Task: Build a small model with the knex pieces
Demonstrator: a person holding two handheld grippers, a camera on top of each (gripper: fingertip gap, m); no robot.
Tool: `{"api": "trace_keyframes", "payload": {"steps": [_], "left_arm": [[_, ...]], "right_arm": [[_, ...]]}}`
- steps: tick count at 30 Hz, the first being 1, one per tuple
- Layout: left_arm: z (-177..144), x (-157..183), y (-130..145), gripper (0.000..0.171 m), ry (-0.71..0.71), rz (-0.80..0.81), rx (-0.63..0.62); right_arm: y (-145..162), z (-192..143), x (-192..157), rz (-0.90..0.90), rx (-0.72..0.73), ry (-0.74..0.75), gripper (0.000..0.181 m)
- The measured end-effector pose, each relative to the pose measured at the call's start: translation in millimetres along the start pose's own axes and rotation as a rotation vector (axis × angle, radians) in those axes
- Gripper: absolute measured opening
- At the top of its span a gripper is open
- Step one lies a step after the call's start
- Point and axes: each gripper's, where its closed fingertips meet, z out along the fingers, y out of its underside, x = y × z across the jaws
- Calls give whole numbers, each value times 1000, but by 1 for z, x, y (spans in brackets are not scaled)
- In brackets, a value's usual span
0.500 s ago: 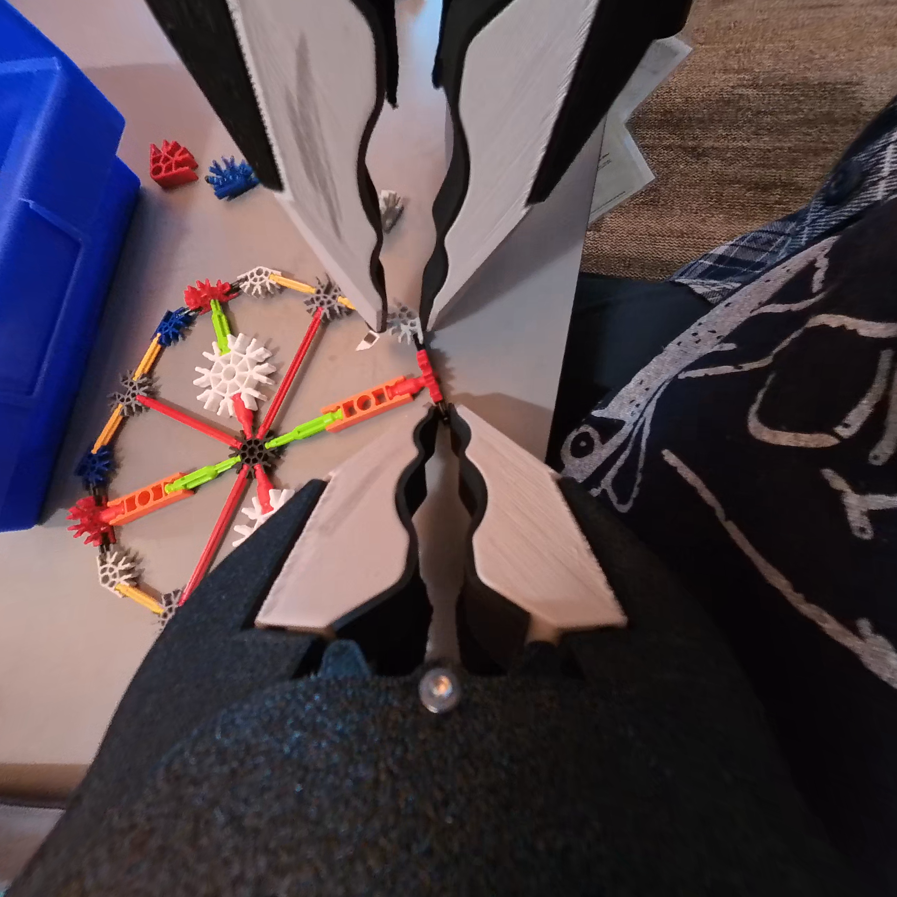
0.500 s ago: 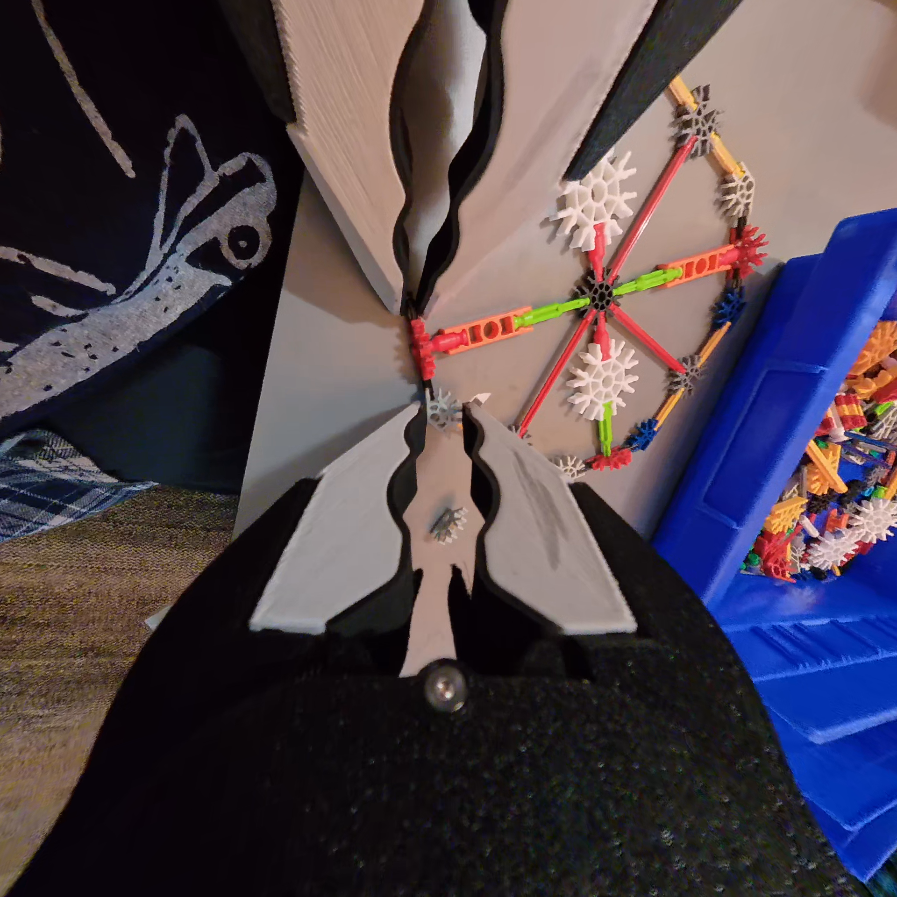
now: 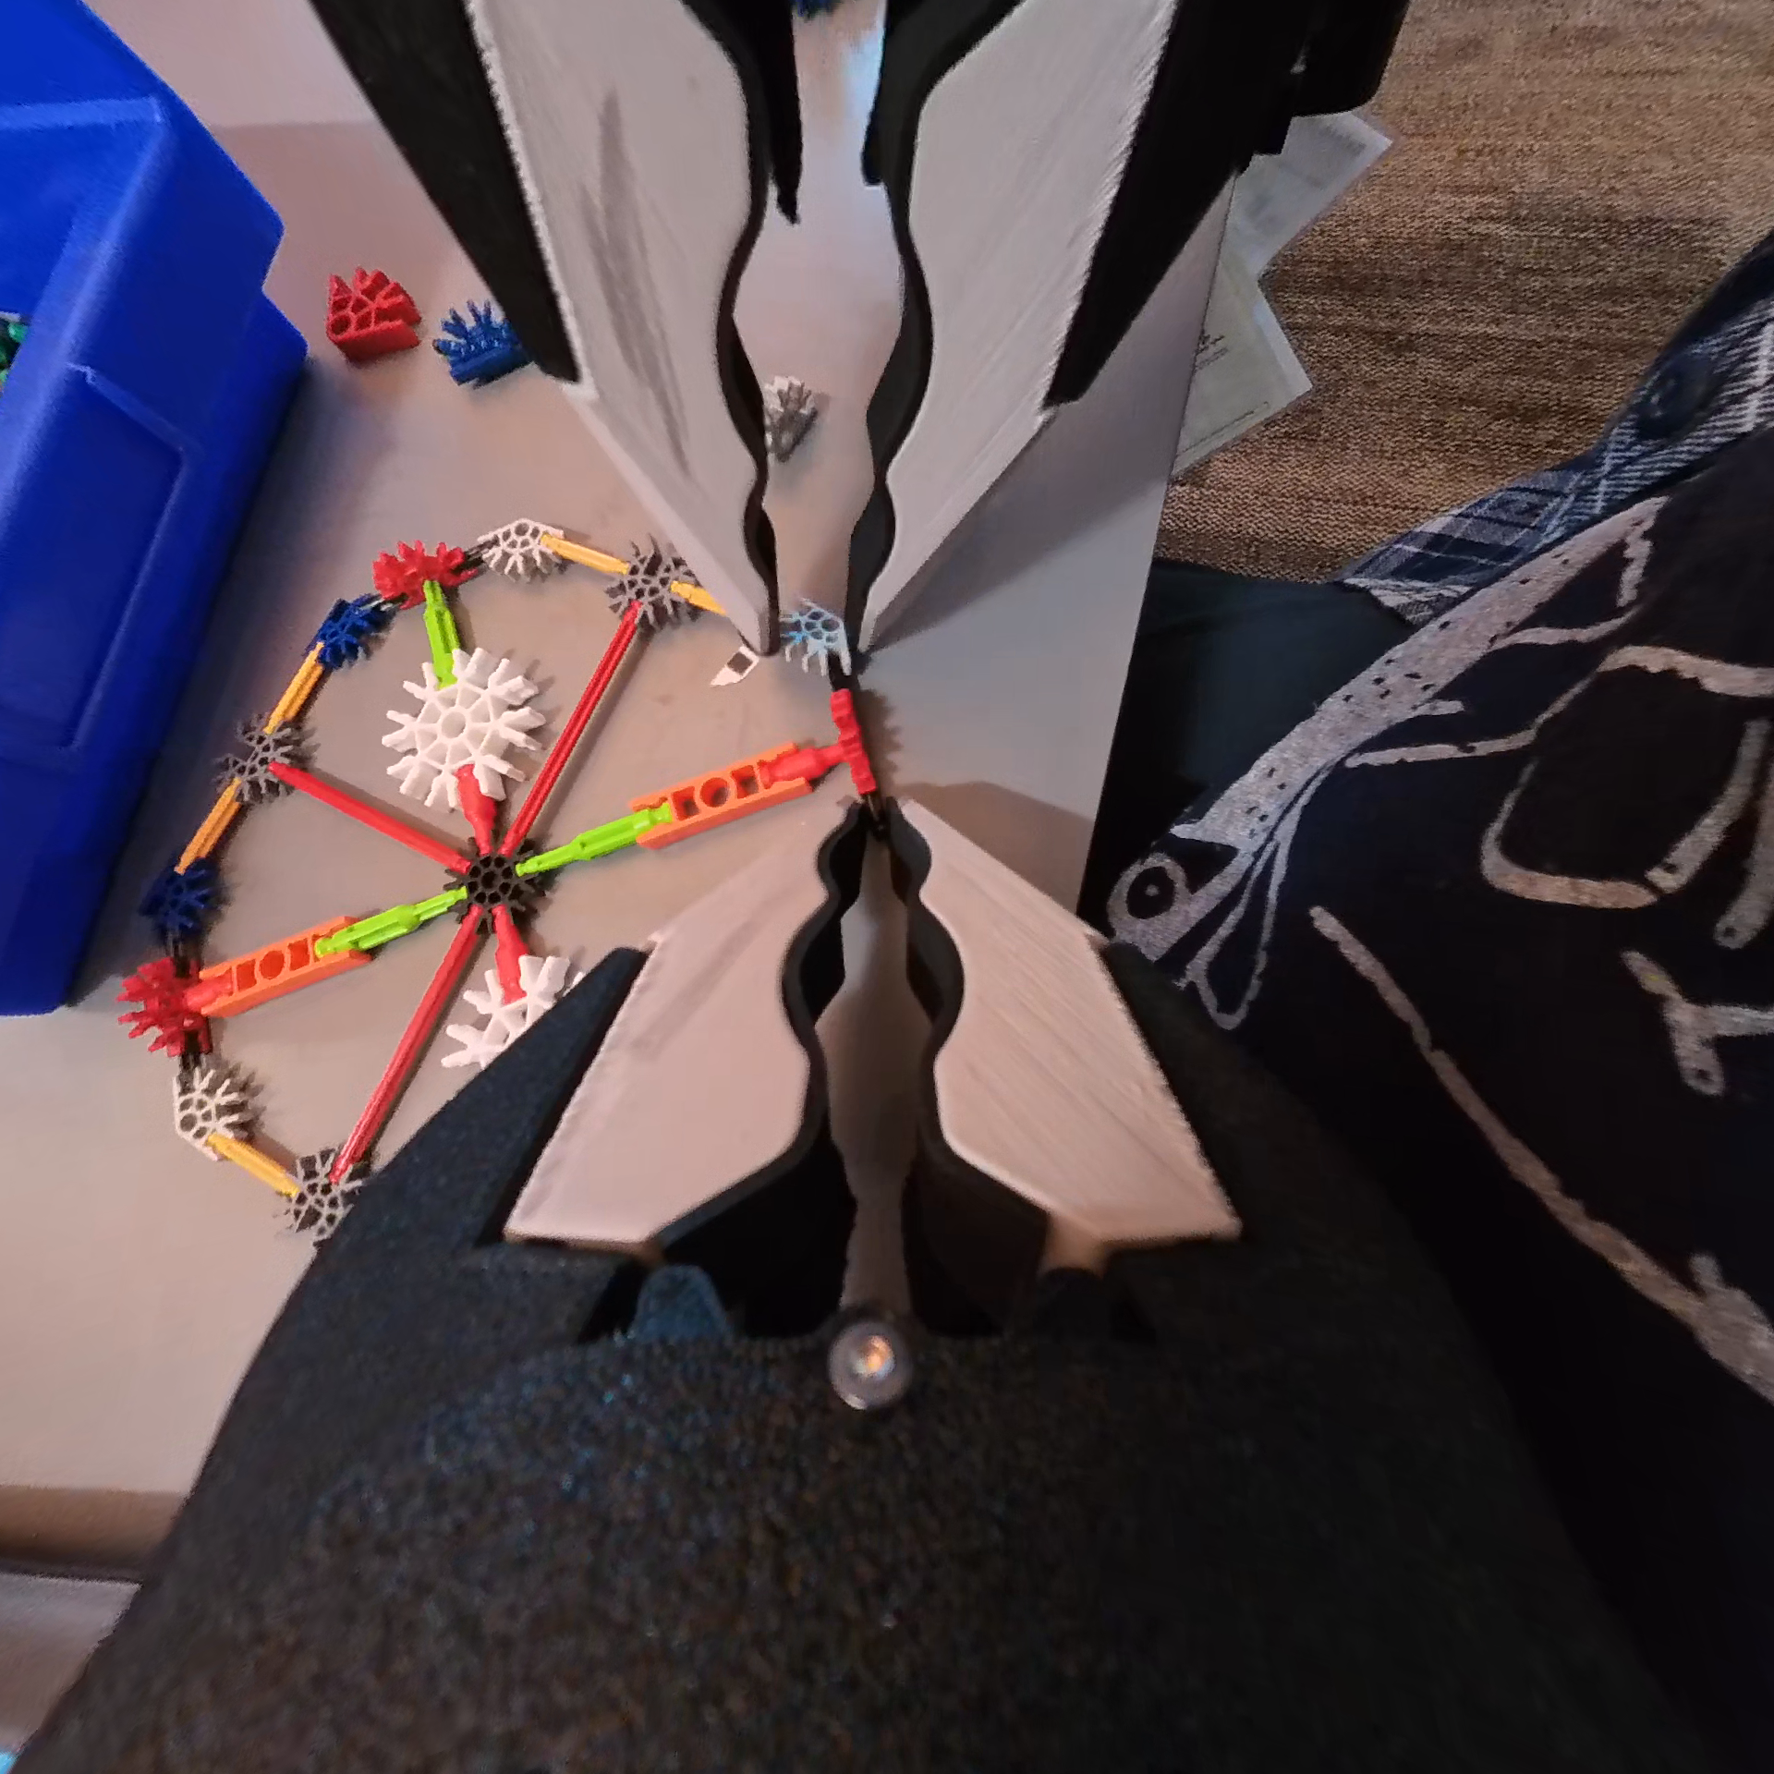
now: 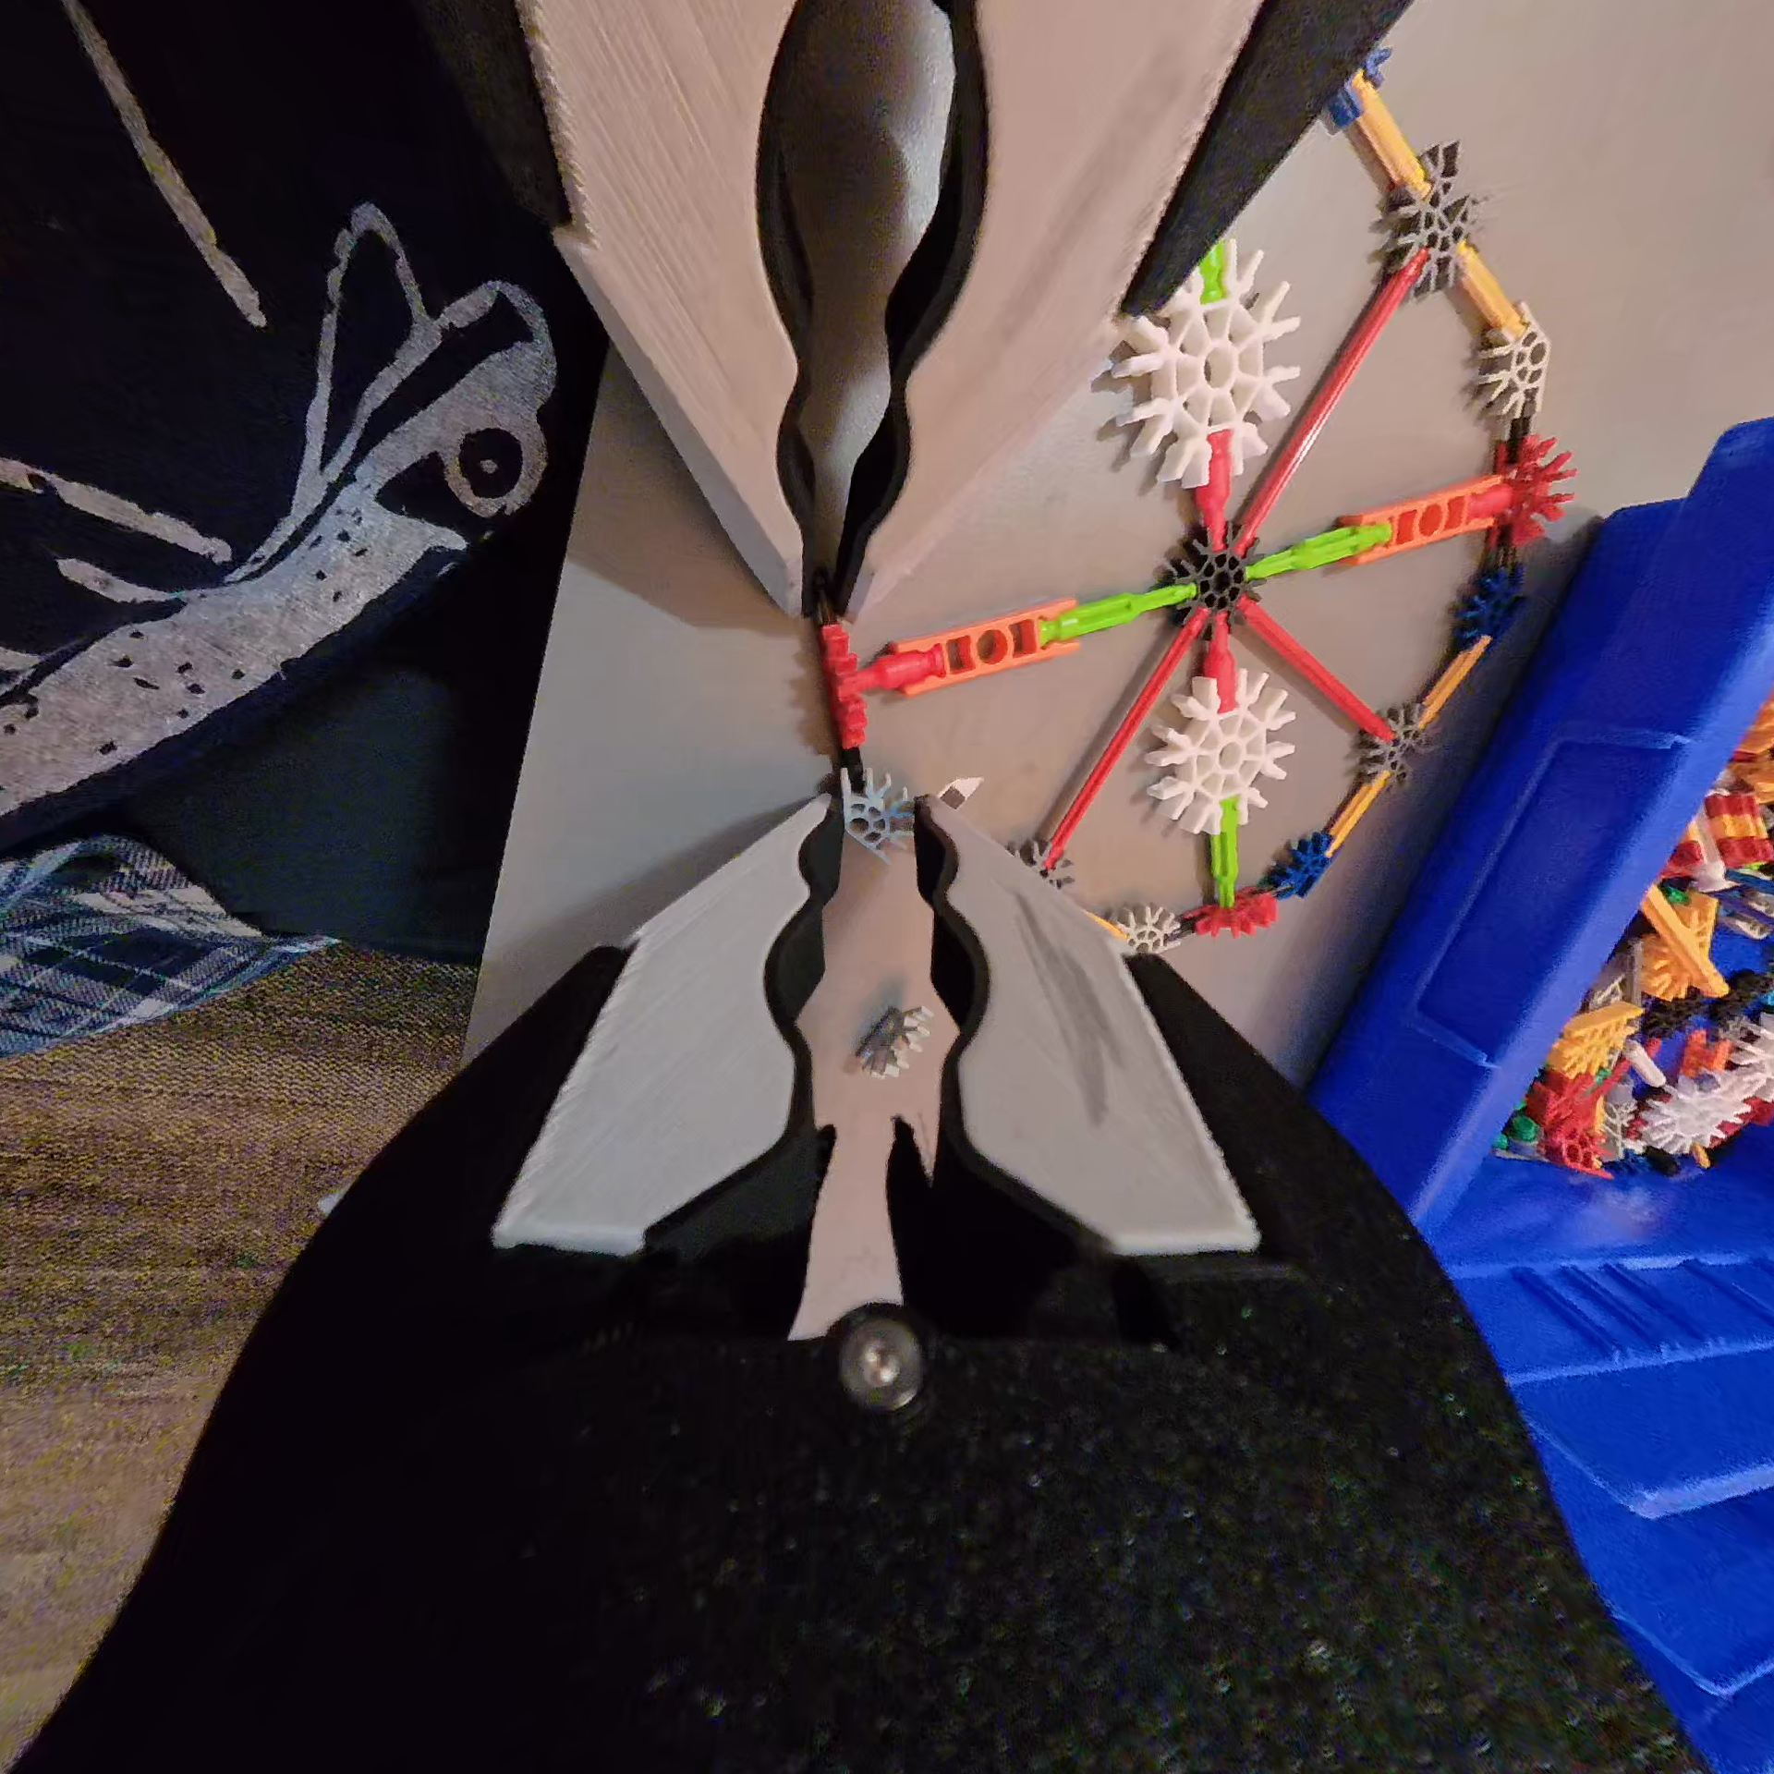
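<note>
A flat wheel of coloured rods and snowflake connectors lies on the grey table, with its black hub (image 3: 494, 878) also in the right wrist view (image 4: 1217, 574). An orange and green spoke ends in a red connector (image 3: 852, 744) at the rim (image 4: 843, 686). My left gripper (image 3: 872, 816) is shut on a short black rod sticking out of that red connector. It enters the right wrist view from the top (image 4: 826, 600). My right gripper (image 4: 875, 816) is shut on a small grey-blue connector (image 4: 875, 814), held against the red connector's other side (image 3: 814, 638).
A blue bin (image 3: 115, 538) of loose pieces (image 4: 1584, 864) stands beside the wheel. Loose red (image 3: 370, 307), blue (image 3: 480, 341) and grey (image 3: 789, 415) connectors lie on the table. A person in a dark printed shirt (image 3: 1488, 960) sits at the table edge, with papers (image 3: 1248, 317) and carpet beyond. Left tips to right tips: about 4 cm.
Both views have shifted only slightly. Both grippers keep the same hold at the red connector.
</note>
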Motion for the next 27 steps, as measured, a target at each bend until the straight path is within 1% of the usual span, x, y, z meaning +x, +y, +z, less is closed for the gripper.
{"api": "trace_keyframes", "payload": {"steps": [7, 12, 17, 19, 21, 24, 27], "left_arm": [[0, 1, -1, 3, -2, -4, 9], [1, 1, -2, 3, -11, -1, 13], [1, 1, -3, 3, -15, 1, 14], [1, 1, -3, 3, -17, 3, 15], [2, 1, -3, 3, -20, 4, 15], [2, 1, -4, 3, -26, 7, 16], [2, 2, -4, 3, -31, 9, 15]], "right_arm": [[0, 0, 3, 37, 19, 26, 24], [0, -5, 3, 89, 63, 24, 32], [-6, -22, 7, 248, 206, 42, 9], [-9, -21, 1, 308, 250, 13, 0], [-6, -14, 1, 332, 234, 37, 0], [-7, -5, -4, 357, 235, 24, 0], [-7, -5, -6, 355, 244, 36, 0]]}}
